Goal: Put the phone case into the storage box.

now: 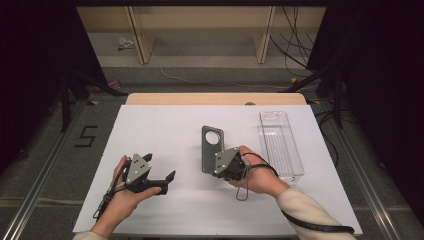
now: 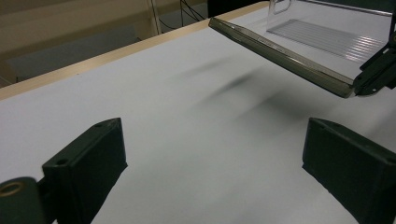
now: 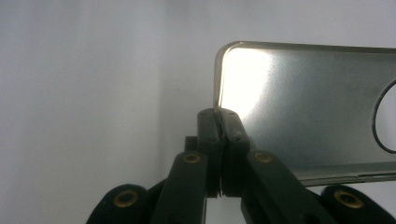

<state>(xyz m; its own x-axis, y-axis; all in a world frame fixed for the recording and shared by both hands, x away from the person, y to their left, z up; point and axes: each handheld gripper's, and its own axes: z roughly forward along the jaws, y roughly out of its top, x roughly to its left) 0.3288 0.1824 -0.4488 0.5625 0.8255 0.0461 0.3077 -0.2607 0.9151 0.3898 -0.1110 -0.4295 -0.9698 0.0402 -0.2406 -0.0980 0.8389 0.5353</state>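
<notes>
Currently your right claw (image 1: 221,161) is clenched on the near edge of the grey metal plate (image 1: 212,147), which has a round hole toward its far end and sits tilted just above the white counter (image 1: 165,130) at centre. Your left claw (image 1: 159,176) rests released, jaws wide, left of it. Right of the plate lies a clear plastic tray (image 1: 280,145).

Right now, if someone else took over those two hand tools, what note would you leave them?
Right gripper: shut on the grey lid, pinching its edge and holding it off the table.
Left gripper: open, holding nothing, low over the table.
Clear bin: on the table, to the right of the lid, uncovered.
Done: lid picked up.
Left: probably setting the lid on the bin.
</notes>
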